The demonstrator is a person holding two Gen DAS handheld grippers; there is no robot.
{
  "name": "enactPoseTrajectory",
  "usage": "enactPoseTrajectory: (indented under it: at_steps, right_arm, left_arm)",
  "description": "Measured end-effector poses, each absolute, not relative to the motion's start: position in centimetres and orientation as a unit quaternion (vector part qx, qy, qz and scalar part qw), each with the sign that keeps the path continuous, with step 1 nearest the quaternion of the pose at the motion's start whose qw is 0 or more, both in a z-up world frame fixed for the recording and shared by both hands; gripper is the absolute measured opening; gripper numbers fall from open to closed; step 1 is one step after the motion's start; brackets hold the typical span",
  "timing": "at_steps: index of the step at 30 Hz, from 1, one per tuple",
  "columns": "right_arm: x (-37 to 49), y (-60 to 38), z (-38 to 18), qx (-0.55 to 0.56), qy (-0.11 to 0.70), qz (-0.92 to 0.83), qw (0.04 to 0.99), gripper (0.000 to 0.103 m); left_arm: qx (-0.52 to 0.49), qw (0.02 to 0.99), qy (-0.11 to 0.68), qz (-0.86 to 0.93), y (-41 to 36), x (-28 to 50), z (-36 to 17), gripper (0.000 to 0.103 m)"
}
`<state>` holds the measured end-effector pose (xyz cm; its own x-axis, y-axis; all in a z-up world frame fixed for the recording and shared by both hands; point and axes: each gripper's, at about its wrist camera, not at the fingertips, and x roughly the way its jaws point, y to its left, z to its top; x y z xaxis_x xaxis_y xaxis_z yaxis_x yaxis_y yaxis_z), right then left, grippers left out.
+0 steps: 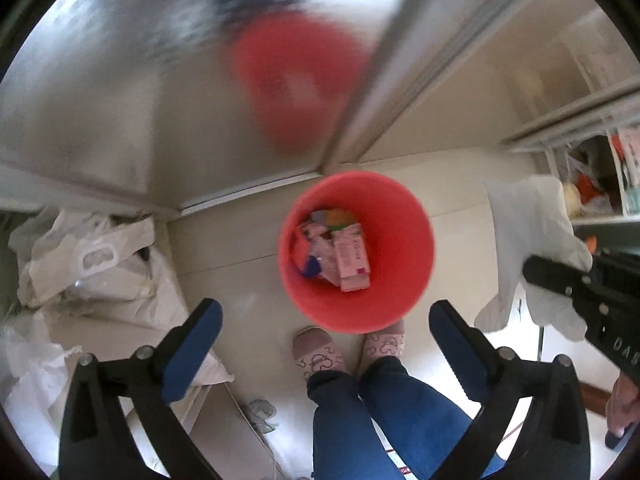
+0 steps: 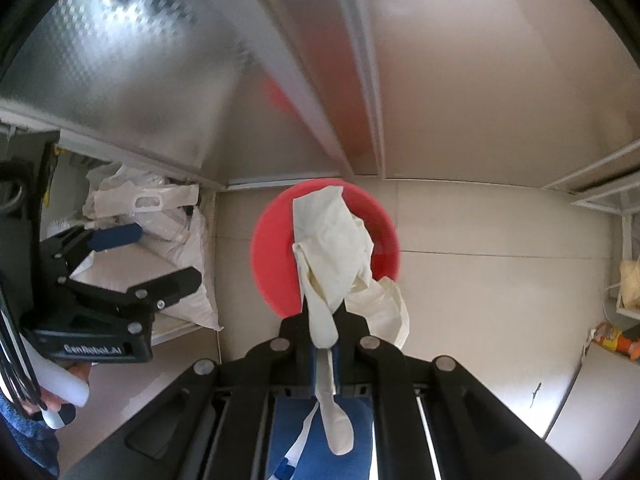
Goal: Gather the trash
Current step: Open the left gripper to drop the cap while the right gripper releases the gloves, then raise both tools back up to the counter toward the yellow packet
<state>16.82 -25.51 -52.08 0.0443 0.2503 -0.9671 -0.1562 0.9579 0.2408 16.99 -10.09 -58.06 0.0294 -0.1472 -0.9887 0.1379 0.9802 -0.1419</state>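
Below, the red bin [image 1: 356, 252] stands on the floor, holding paper scraps & a pink carton [image 1: 352, 258]. Left gripper [image 1: 324, 332] is wide, nothing betw. its fingers, pointing almost straight down over the bin; right gripper [image 2: 324, 320] is closed on a white glove [image 2: 332, 248], which hangs long-axis down just beside the rim, so the right hand is nearer the drop.

Red bin [image 1: 356, 308]: smooth plastic, slight sheen. Glove [image 2: 332, 248]: thin off-white rubbery film, matt, wrinkled. Cabinet doors [image 1: 120, 100]: brushed, textured metal, reflective. Floor [image 2: 480, 280]: pale glossy tile. Bags [image 1: 92, 260]: crinkled white plastic. Gripper fingers [image 1: 192, 348]: black matt plastic, blue pads.
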Motion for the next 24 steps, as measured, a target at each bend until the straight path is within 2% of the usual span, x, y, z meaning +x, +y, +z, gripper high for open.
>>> enactPoseTrajectory:
  at_steps: [10,12,13,14,15,16,17,19,24]
  right_arm:
    - [17.0,-22.6,-54.8,0.004,0.687,0.153,0.711,0.006]
    - [16.9,-22.2,-55.1,-0.001,0.69,0.155,0.707,0.015]
    - [16.8,-22.1,-55.2,-0.002,0.692,0.157,0.705,0.027]
    - [16.7,-21.9,-55.1,-0.006,0.692,0.154,0.705,0.044]
    - [16.6,-21.7,-55.0,-0.01,0.69,0.151,0.708,0.052]
    - [16.5,-21.8,-54.6,-0.011,0.686,0.15,0.712,0.066]
    - [16.4,-21.7,-54.1,-0.011,0.683,0.151,0.715,0.072]
    - [16.1,-21.9,-53.1,-0.016,0.675,0.15,0.722,0.072]
    - [15.8,-22.4,-49.9,-0.022,0.67,0.151,0.726,0.088]
  left_arm:
    - [-0.024,0.716,0.694,-0.077,-7.0,16.0,-60.5,0.102]
    - [-0.028,0.714,0.695,-0.076,-6.8,15.7,-60.5,0.102]
    - [-0.027,0.714,0.696,-0.075,-6.6,15.6,-60.4,0.102]
    - [-0.027,0.713,0.697,-0.076,-6.6,15.5,-60.2,0.102]
    - [-0.027,0.712,0.698,-0.078,-6.5,15.4,-60.0,0.102]
    - [-0.025,0.713,0.697,-0.078,-6.5,15.3,-59.5,0.102]
    - [-0.025,0.714,0.695,-0.078,-6.5,15.2,-59.2,0.102]
    - [-0.02,0.717,0.693,-0.078,-6.6,15.1,-57.9,0.102]
    - [-0.016,0.724,0.686,-0.074,-7.0,14.3,-53.6,0.102]
